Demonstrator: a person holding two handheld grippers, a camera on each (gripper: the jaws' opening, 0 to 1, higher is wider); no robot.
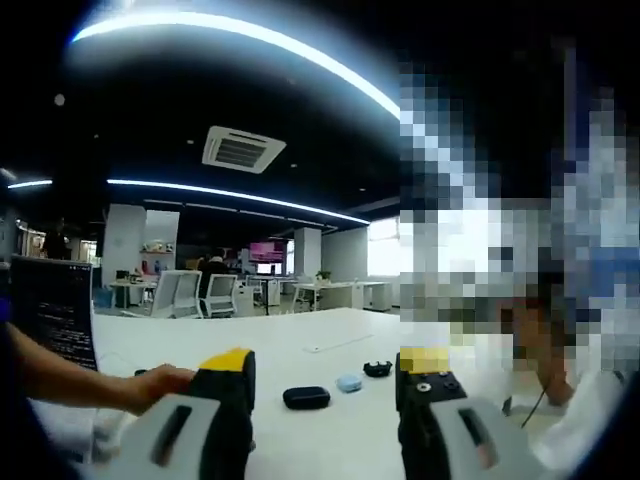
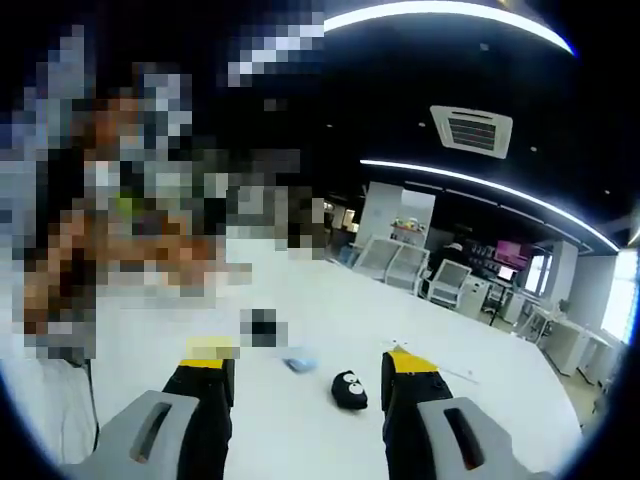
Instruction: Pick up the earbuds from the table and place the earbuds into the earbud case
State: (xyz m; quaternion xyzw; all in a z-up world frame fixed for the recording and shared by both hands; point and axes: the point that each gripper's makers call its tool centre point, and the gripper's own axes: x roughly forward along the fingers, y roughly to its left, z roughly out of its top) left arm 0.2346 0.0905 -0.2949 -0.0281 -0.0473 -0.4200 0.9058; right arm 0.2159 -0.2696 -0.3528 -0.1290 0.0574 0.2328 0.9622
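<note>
Both tongs, left (image 1: 325, 370) and right (image 2: 308, 370), hover released above the white worktop (image 1: 300, 420), the black earbud case (image 2: 349, 390) lying open between the right jaws.

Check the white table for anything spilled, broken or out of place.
Nothing stands out. On the table lie a closed black case, a light blue item and an open black case, all apart and resting flat, with no spill or damage visible. Both tongs are open above the table.
</note>
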